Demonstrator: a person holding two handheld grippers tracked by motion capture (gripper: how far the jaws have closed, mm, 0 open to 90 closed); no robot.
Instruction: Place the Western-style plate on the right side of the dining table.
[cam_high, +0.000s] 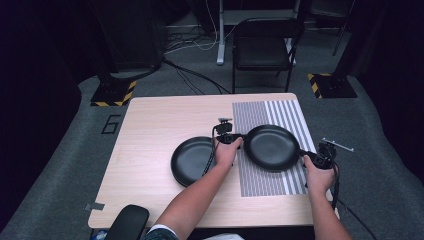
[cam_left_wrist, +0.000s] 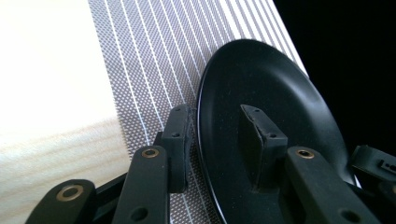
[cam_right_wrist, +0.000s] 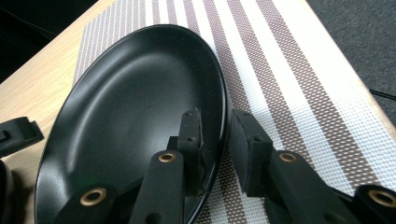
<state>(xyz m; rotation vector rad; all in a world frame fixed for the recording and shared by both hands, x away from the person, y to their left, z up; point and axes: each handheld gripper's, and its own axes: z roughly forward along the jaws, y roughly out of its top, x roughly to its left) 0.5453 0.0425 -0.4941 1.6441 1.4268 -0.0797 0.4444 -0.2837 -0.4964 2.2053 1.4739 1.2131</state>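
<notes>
A: What's the step in hand?

B: Setting a black plate (cam_high: 271, 147) on the striped placemat (cam_high: 295, 111). The left gripper (cam_high: 239, 138) is at its near-left rim, the right gripper (cam_high: 306, 156) at the opposite rim, 1 jaw of each inside the plate and 1 outside.

A: Gripped or let go?

B: Let go, I'd judge. In both gripper views the jaws straddle the rim with a gap showing; they stand narrowly open, pads off the plate. Whether it lies fully flat is hard to tell.

A: And next?

B: Probably drawing both grippers straight back off the rim without nudging it. A 2nd black plate (cam_high: 191, 161) sits on the bare table (cam_high: 150, 130) just left, under the left forearm.
</notes>
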